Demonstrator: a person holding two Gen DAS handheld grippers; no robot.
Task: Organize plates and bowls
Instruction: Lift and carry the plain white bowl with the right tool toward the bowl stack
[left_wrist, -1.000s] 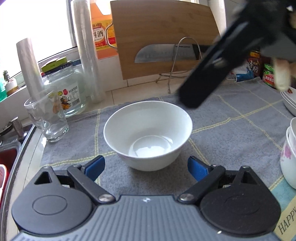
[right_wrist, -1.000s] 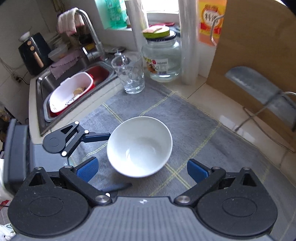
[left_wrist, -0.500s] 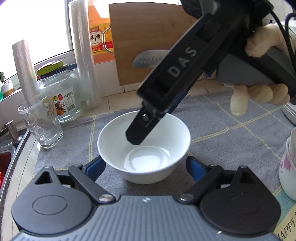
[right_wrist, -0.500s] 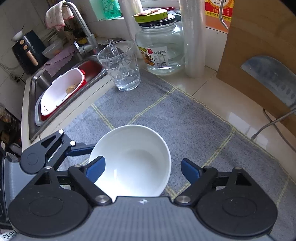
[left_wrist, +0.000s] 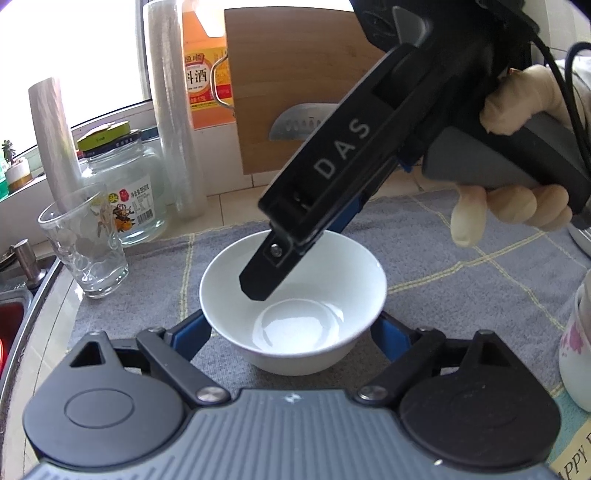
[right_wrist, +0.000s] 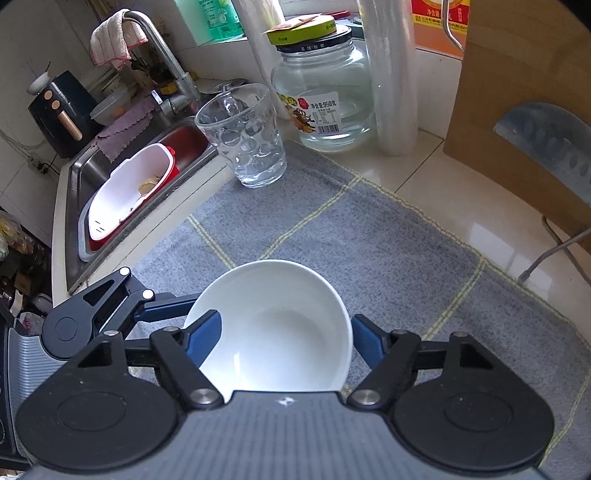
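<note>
A white bowl (left_wrist: 293, 306) sits upright on a grey dish mat (left_wrist: 443, 266) with thin yellow grid lines, spread over a pale countertop (right_wrist: 436, 177). The left gripper (left_wrist: 291, 328) is low at the near side of the bowl with its jaws spread, one blue pad on either side of the bowl's lower wall; whether the pads touch the wall cannot be told. In the left wrist view the right gripper (left_wrist: 280, 273) reaches down from the upper right, held in a hand (left_wrist: 513, 206), and one black finger dips inside the bowl above its base. The right wrist view shows that gripper (right_wrist: 288, 332) also spread, its left blue pad inside the bowl against the inner wall and its right pad outside the rim, so the bowl's wall lies between the fingers without being pinched. To the left of the bowl stands an empty dimpled glass (right_wrist: 243, 136), and just beyond it a clear jar (right_wrist: 325, 96) with a green lid. A roll of plastic wrap (right_wrist: 391, 74) stands upright beside the jar. A wooden cutting board (left_wrist: 295, 88) leans at the far wall with a cleaver (right_wrist: 546, 144) in front of it. The sink (right_wrist: 85, 177) at the far left holds a white and red basin (right_wrist: 125, 192).
</note>
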